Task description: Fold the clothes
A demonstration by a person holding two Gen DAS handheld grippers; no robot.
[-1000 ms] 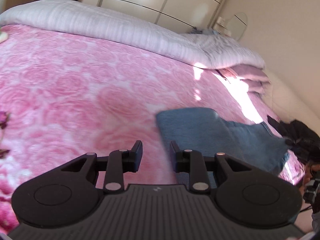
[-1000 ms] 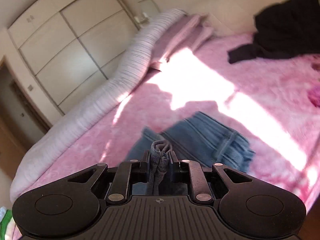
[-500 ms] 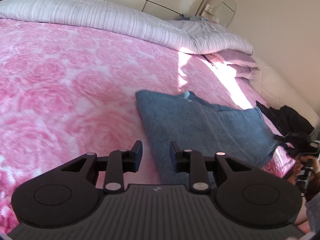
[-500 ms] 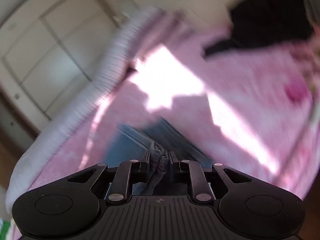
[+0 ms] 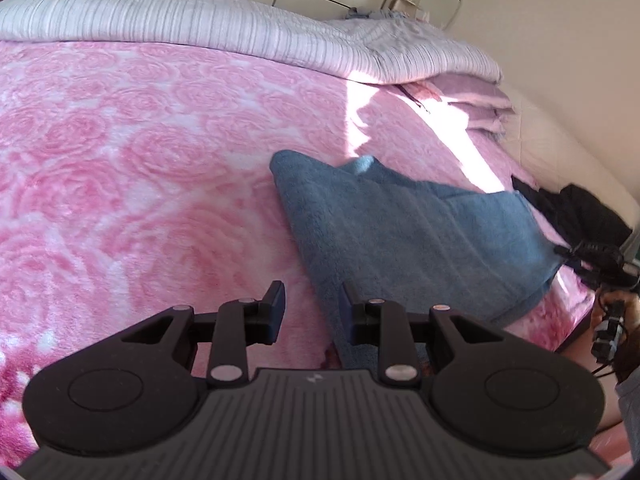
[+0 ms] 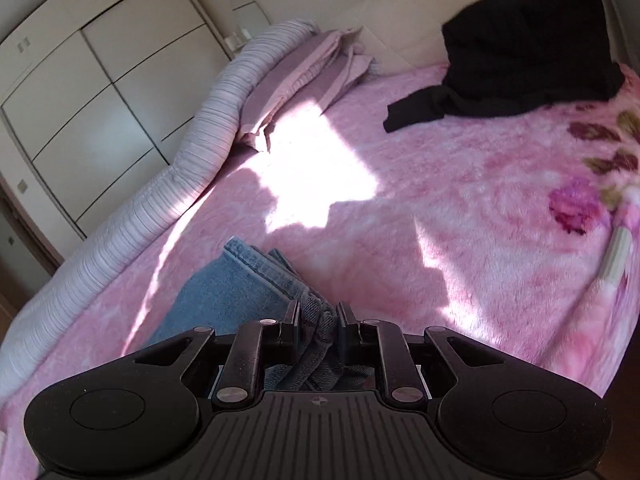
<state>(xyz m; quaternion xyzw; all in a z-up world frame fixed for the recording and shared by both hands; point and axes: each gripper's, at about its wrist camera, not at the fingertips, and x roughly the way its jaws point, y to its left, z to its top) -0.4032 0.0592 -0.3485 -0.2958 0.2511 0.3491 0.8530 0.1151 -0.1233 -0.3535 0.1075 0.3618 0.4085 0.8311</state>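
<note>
Right gripper [image 6: 318, 314] is clamped on a bunched edge of the jeans [image 6: 240, 280], denim squeezed between both fingers. Rest of the jeans lies spread on the pink blanket [image 6: 460, 200], partly in shade, w/ a sun patch just beyond. Left gripper [image 5: 311, 304] hangs over the blanket, jaws apart w/ nothing between them, right finger above the jeans' near edge. Black clothes [image 6: 520, 48] sit well apart, far side of the bed.
</note>
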